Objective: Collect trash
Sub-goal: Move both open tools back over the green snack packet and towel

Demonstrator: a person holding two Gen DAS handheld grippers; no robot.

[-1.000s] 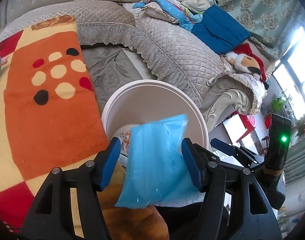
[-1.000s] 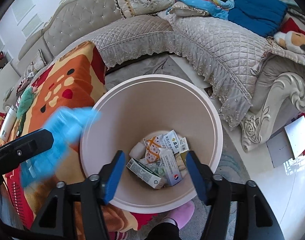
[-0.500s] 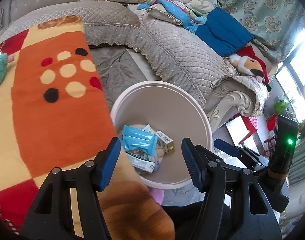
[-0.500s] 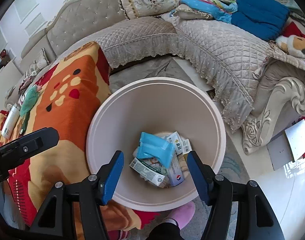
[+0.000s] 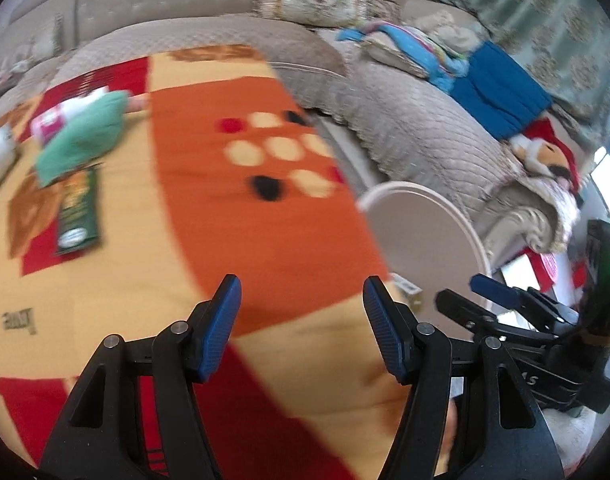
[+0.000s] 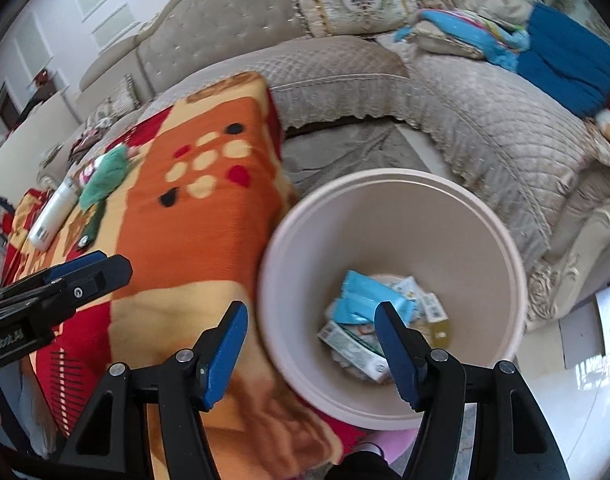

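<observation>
Next trash candidate: green packet [image 5: 77,210], flat on the orange blanket [image 5: 265,208]. It lies up and to the left of the left gripper [image 5: 299,328] in the left wrist view, well apart. Its long axis runs roughly toward and away from that gripper, one short end nearest the fingers; blur hides which end is the top. The packet's far end touches or slips under a green cloth [image 5: 85,136]. A white bottle [image 6: 53,214] lies beside the cloth, further left.

Left gripper: jaws apart, nothing between them, blanket only beneath. Right gripper [image 6: 311,344]: jaws apart, empty, above the near rim of the bin [image 6: 517,280]. Blue pouch [image 6: 365,296] lies inside the bin on the cartons.

Judgement: the left gripper is nearer to the packet. Closing across its narrow width suits the present jaw line; little roll needed.
</observation>
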